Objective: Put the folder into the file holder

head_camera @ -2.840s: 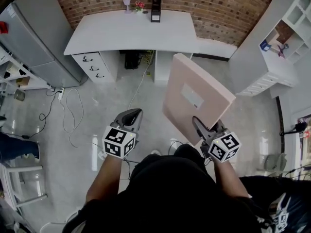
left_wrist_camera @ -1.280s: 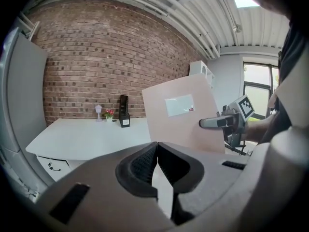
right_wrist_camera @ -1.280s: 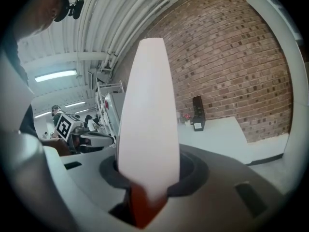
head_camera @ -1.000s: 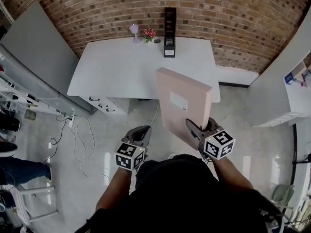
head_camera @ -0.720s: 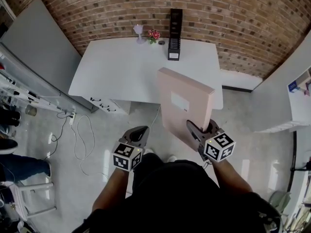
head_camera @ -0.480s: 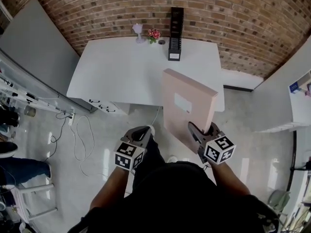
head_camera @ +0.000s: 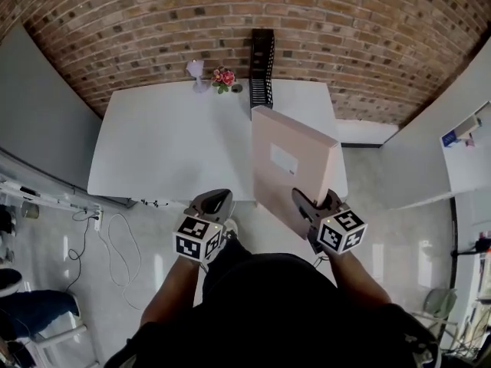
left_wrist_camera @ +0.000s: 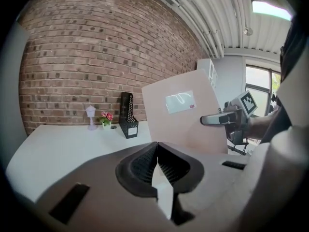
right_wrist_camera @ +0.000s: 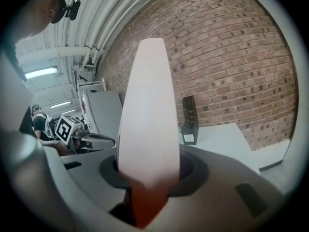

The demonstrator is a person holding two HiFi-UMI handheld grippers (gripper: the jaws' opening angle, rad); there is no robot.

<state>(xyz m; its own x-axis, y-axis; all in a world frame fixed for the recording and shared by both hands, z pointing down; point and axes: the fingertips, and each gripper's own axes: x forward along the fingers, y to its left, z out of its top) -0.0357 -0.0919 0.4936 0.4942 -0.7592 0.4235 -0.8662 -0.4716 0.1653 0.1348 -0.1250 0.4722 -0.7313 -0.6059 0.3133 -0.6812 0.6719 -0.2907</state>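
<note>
Right gripper view shows the right claw (right_wrist_camera: pixel 147 178) clamped on the pink folder (right_wrist_camera: pixel 147 105), the left claw (left_wrist_camera: pixel 158 162) pressed closed.

Head view: folder (head_camera: pixel 291 167) covers the worktop's (head_camera: pixel 169 144) right front corner. The folder's lower edge is sunk between the right tongs (head_camera: pixel 313 199), whose pads are hidden behind it. Label (left_wrist_camera: pixel 179 101) print is too small to read. Small dark item (head_camera: pixel 238 88) beside the flowers (head_camera: pixel 223 77): too small to identify.
</note>
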